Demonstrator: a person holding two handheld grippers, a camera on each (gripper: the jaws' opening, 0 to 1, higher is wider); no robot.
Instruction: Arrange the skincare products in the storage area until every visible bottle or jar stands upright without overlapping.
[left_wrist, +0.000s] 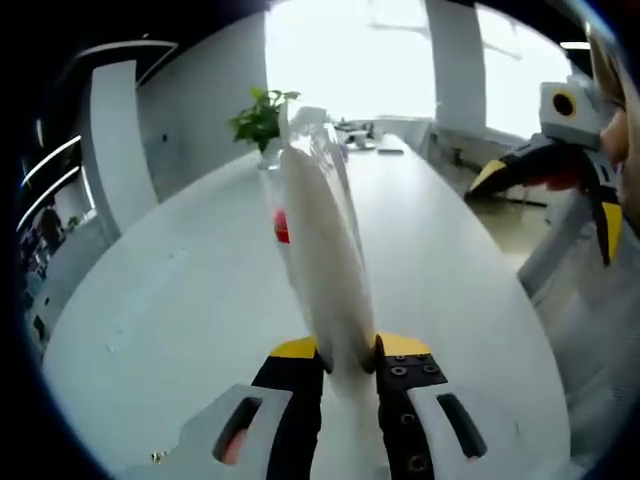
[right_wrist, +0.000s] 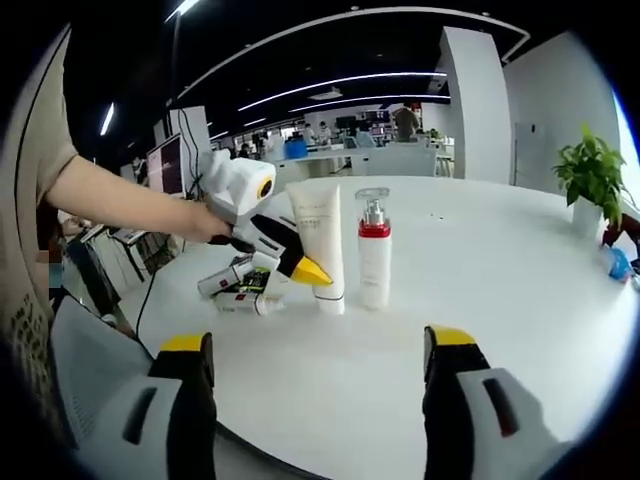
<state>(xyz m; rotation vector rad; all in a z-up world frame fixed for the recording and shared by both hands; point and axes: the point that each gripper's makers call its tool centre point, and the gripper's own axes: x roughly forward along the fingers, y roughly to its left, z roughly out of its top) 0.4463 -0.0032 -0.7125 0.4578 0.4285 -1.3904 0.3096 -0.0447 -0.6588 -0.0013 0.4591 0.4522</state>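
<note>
While my left gripper (left_wrist: 350, 365) clamps the white tube (right_wrist: 318, 245) | right gripper (right_wrist: 318, 350) hangs wide open — release gently beside the pump bottle (right_wrist: 374, 262), not touching.

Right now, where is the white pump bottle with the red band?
In the right gripper view, the white pump bottle with the red band stands upright on the white table, just right of the cream squeeze tube.

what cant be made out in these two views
- Left gripper view: the white tube in the left gripper hides most of the pump bottle.
- Right gripper view: that gripper covers the small items lying flat; their labels are too small.
- Tube print unreadable.
</note>
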